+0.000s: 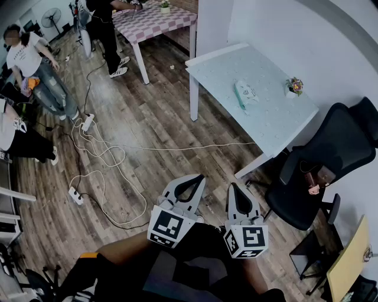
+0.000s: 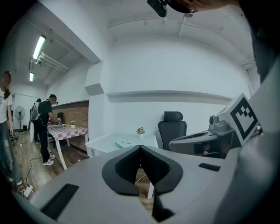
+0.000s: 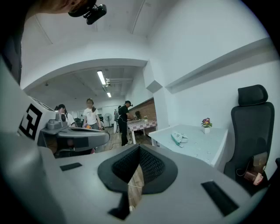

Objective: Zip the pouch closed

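L hand-held gripper [image 1: 198,177] & R hand-held gripper [image 1: 234,186]: jaws together, empty, held low by body | pouch [image 1: 245,94] well apart on tabletop [image 1: 277,121], untouched | prob. approach not begun.

The premises are identified as an office-type workroom. A wood-plank floor [image 1: 147,118] is laid throughout, and white cables [image 1: 97,154] with a power strip [image 1: 75,196] are left trailing across it. A white table [image 1: 277,127] is set against a plain white wall, with a black swivel office chair [image 1: 331,159] beside it. A checkered-cloth table [image 1: 156,23], a standing fan [image 1: 52,17] and ceiling tube lights [image 2: 38,47] are noted. Other people [image 1: 36,68] are seen standing about.
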A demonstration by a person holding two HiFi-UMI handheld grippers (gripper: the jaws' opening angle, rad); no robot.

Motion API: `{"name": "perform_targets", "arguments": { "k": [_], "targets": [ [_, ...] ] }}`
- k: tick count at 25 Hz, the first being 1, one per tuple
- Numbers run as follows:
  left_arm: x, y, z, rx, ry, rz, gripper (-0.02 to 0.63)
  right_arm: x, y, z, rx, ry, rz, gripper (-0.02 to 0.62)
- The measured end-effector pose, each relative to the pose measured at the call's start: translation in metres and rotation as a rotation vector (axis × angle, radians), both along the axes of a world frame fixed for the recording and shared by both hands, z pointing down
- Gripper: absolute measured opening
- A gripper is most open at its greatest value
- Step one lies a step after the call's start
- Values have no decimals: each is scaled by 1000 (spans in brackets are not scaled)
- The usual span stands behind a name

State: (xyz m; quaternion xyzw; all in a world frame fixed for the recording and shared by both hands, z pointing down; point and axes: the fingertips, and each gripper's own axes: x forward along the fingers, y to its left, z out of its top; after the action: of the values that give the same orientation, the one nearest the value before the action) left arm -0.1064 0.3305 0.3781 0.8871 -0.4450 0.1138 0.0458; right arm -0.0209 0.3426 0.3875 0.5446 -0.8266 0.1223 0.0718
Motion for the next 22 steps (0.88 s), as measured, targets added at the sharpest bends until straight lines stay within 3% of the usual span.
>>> {"name": "perform_targets", "arguments": {
  "k": [15,22],
  "targets": [
    [2,-21,10,-29,5,13,11,-1,-22,9,-30,-5,1,14],
    [-10,-60,13,-30,11,48,11,-5,-59,10,-33,-22,67,15]
  ]
}}
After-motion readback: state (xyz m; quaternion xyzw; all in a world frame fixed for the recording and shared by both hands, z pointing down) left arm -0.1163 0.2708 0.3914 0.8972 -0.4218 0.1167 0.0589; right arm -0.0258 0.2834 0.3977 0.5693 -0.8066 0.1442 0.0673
